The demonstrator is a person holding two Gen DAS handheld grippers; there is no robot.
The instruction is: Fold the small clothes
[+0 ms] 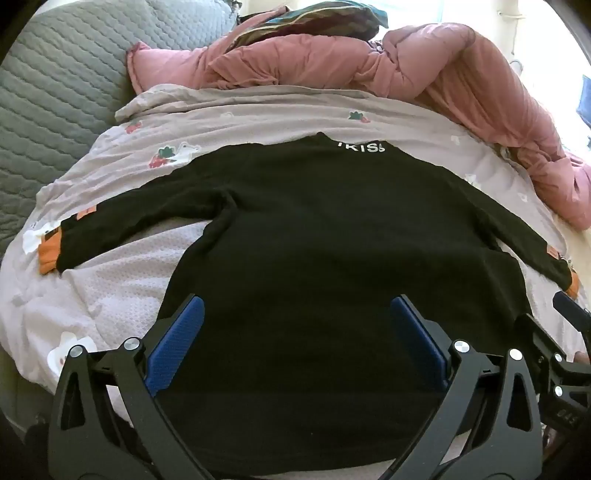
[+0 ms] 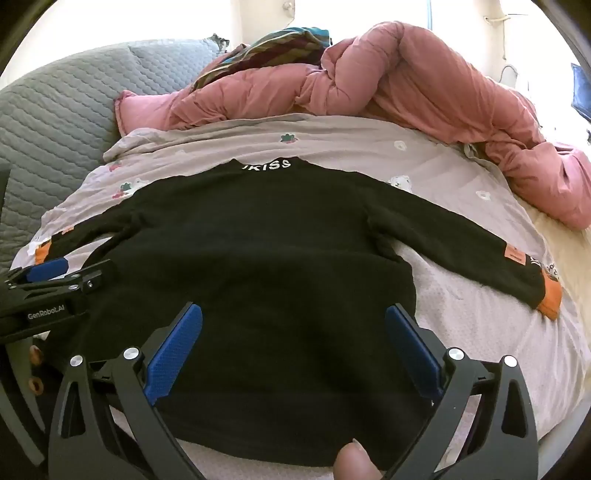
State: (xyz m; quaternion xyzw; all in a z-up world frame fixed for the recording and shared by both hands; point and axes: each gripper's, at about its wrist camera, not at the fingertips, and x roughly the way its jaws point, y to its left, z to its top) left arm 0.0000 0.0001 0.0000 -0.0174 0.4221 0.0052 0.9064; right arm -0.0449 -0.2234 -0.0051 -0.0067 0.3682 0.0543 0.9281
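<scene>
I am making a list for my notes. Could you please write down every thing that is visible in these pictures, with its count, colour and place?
sweater: one, black with orange cuffs, spread flat on the bedspread, sleeves out.
bedspread: one, pale lilac with small prints, under the sweater.
quilt: one, pink, bunched behind the sweater.
padded cover: one, grey, far left.
striped fabric: one, multicoloured, behind the quilt.
left gripper: one, black with blue pads, open above the hem.
right gripper: one, same colours, open above the hem.

Both grippers [image 1: 295,306] [image 2: 293,314] have black slotted arms, silver screws and blue textured pads [image 2: 173,354]; one reads "GenRobot.AI".
</scene>
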